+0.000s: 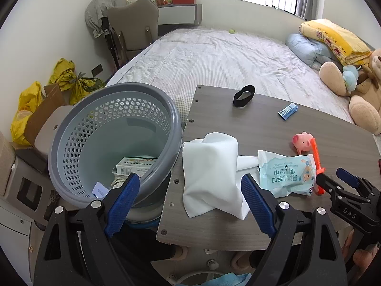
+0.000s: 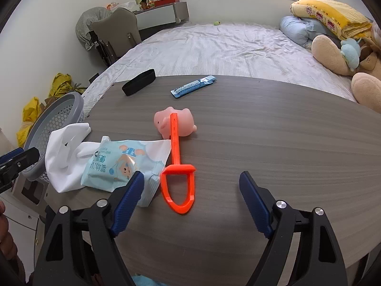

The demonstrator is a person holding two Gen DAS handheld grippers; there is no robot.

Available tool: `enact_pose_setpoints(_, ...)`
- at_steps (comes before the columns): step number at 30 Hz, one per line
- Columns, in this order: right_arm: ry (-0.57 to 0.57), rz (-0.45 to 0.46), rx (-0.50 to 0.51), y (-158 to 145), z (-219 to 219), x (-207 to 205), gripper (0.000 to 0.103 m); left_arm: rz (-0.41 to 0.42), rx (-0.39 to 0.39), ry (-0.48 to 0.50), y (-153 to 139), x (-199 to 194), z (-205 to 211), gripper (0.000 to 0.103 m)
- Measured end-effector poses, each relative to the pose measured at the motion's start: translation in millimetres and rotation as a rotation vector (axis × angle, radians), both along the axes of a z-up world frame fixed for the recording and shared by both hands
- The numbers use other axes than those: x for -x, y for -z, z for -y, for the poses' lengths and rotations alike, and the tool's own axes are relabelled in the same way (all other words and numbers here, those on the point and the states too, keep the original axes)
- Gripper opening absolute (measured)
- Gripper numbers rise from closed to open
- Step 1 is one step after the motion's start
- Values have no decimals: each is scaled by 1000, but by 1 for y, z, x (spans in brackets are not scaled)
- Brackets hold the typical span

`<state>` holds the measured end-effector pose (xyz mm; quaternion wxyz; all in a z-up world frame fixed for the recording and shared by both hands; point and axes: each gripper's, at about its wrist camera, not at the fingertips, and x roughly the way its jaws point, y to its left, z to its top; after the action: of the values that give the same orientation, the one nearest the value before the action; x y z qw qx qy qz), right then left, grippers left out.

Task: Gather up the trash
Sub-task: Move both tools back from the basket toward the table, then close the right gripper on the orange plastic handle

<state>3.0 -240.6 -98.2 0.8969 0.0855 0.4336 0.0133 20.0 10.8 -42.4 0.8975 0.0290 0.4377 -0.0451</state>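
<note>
The gray basket (image 1: 114,143) stands at the left edge of the desk (image 2: 262,128), and a small carton (image 1: 133,165) plus some scraps of paper already lie on its bottom, so I judge a part of the trash is collected. On the desk there is more to take: the white cloth (image 1: 212,176) just beside the basket rim, the light blue wipes pack (image 2: 119,164) touching it, and the blue wrapper (image 2: 194,86) far back at about 12 o'clock.

Both tools are wide open and hold nothing. The left tool (image 1: 190,202) hangs over the near desk edge with the white cloth between its fingers. The right tool (image 2: 191,205) hovers above the orange plastic shovel (image 2: 177,178).

The shovel, the pink pig toy (image 2: 175,124) it leans on, and the black band (image 2: 138,82) at 11 o'clock are probably not trash. The shovel touches the wipes pack, so it can get in the way when the pack is picked up.
</note>
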Motion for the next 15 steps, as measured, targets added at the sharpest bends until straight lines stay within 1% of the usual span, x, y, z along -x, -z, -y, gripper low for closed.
enact_pose_setpoints(3, -8, -5, -9, 2, 2, -4, 79, -3, -3, -2, 0, -2, 0, 85)
enact_pose_setpoints(5, -15, -5, -13, 2, 3, -5, 72, -3, -4, -2, 0, -2, 0, 85)
enact_pose_setpoints(6, -17, -10, -15, 3, 2, -7, 67, -3, -5, -3, 0, -2, 0, 85)
enact_pose_setpoints(8, -27, -18, -28, 5, 3, -9, 66, -4, -6, -2, 0, -3, 2, 85)
enact_pose_setpoints(11, -42, -24, -43, 7, 3, -13, 61, -5, -12, 1, 0, -3, 4, 85)
enact_pose_setpoints(14, -52, -22, -44, 9, 2, -13, 49, -7, -15, 5, 0, -3, 6, 85)
enact_pose_setpoints(15, -57, -23, -50, 9, 2, -13, 38, -6, -16, 7, 0, -3, 7, 85)
